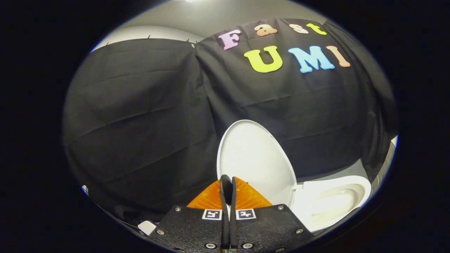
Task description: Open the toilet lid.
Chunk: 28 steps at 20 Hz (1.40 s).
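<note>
Gripper view: gripper closed, empty; lid upright just beyond, looks stiff, light, smooth; grip its rim.

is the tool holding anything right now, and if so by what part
Nothing is held. The tool's fingers are closed together with nothing between them. The lid stands raised just beyond them, and the bowl is open beside it.

Gripper fingers pressed together, nothing between them; toilet lid raised upright just beyond the fingertips, slightly right of them; toilet bowl open, lying right of the lid and of the fingers; booth wall behind lid and bowl.
</note>
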Each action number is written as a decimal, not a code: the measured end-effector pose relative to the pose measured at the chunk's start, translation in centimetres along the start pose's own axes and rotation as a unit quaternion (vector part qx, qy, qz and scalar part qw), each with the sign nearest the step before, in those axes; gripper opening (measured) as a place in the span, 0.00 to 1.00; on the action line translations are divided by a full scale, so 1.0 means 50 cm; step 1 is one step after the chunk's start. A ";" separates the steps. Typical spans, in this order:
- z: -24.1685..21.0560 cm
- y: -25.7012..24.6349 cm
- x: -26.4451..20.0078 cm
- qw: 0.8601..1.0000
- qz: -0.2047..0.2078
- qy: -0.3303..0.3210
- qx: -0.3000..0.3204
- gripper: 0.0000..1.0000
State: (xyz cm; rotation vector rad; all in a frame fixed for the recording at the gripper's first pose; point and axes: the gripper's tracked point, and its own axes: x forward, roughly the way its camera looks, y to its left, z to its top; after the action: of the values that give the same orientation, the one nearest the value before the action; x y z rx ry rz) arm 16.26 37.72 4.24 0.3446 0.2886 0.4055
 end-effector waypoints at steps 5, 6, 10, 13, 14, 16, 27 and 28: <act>0.016 0.005 -0.020 0.997 0.025 0.006 -0.076 0.28; 0.012 0.006 -0.031 0.996 0.030 0.010 -0.088 0.48; 0.068 -0.030 -0.117 0.995 0.018 -0.038 -0.092 0.95; 0.116 -0.081 -0.176 0.993 -0.009 -0.066 -0.094 0.95; 0.129 -0.101 -0.195 0.992 -0.017 -0.075 -0.096 0.94; 0.153 -0.150 -0.239 0.991 -0.042 -0.087 -0.096 0.94; 0.176 -0.307 -0.409 0.979 -0.105 -0.137 -0.112 0.94; 0.169 -0.321 -0.423 0.978 -0.109 -0.140 -0.112 0.94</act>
State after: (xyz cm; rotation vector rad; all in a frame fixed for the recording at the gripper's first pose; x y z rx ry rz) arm 5.88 12.55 10.07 0.1441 0.0023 0.1665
